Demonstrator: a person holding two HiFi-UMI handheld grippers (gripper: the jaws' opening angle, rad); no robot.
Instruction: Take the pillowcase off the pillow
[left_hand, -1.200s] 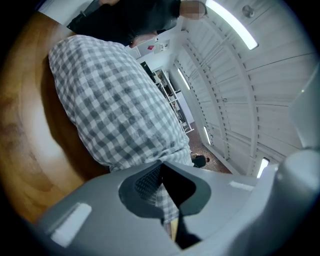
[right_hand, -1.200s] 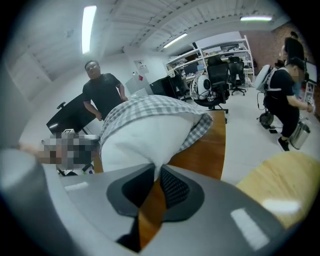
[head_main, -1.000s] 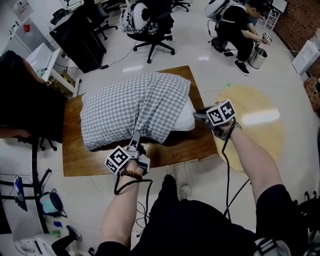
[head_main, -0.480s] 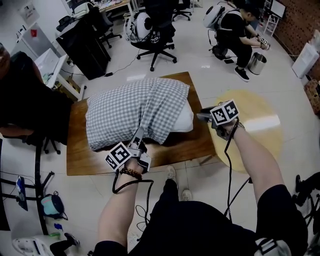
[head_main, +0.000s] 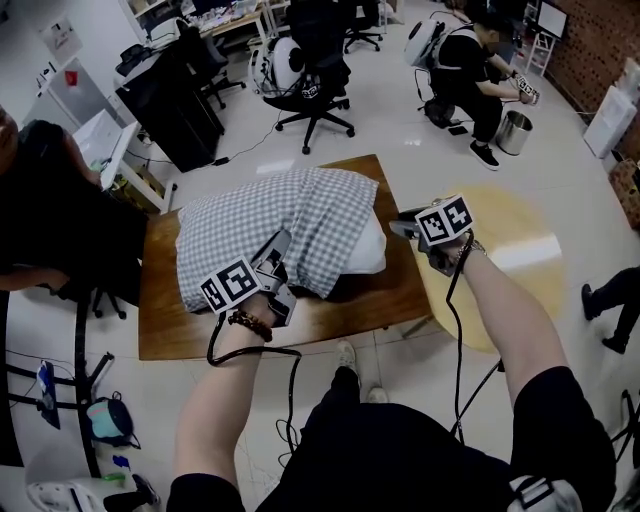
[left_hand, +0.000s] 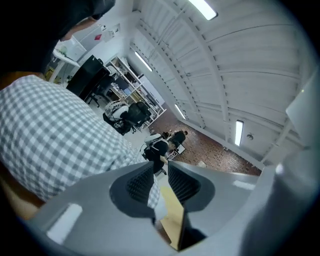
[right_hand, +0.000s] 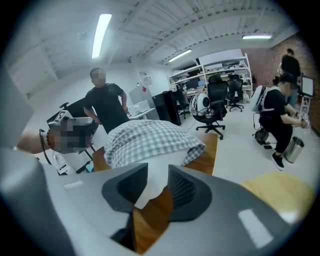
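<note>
A pillow in a grey checked pillowcase (head_main: 260, 220) lies on a low wooden table (head_main: 370, 295). Its bare white end (head_main: 372, 248) sticks out of the case's open mouth on the right. My left gripper (head_main: 277, 262) rests on the case's near side, at a raised fold of cloth. In the left gripper view the jaws (left_hand: 160, 182) stand slightly apart, with checked cloth (left_hand: 55, 135) low in the gap but not pinched. My right gripper (head_main: 397, 228) is at the pillow's white end. In the right gripper view it (right_hand: 158, 186) is closed on the white corner (right_hand: 149, 181), below the checked case (right_hand: 150, 137).
A round pale wooden top (head_main: 520, 250) stands right of the table. Office chairs (head_main: 310, 80) and black cabinets stand behind. One person crouches by a metal bin (head_main: 515, 130). Another, in black (head_main: 50, 220), stands at the table's left end. Cables trail on the floor.
My left gripper has moved from the table's front edge up onto the pillow, and the taut fold of cloth it pulled has shortened. The right gripper has hardly moved.
</note>
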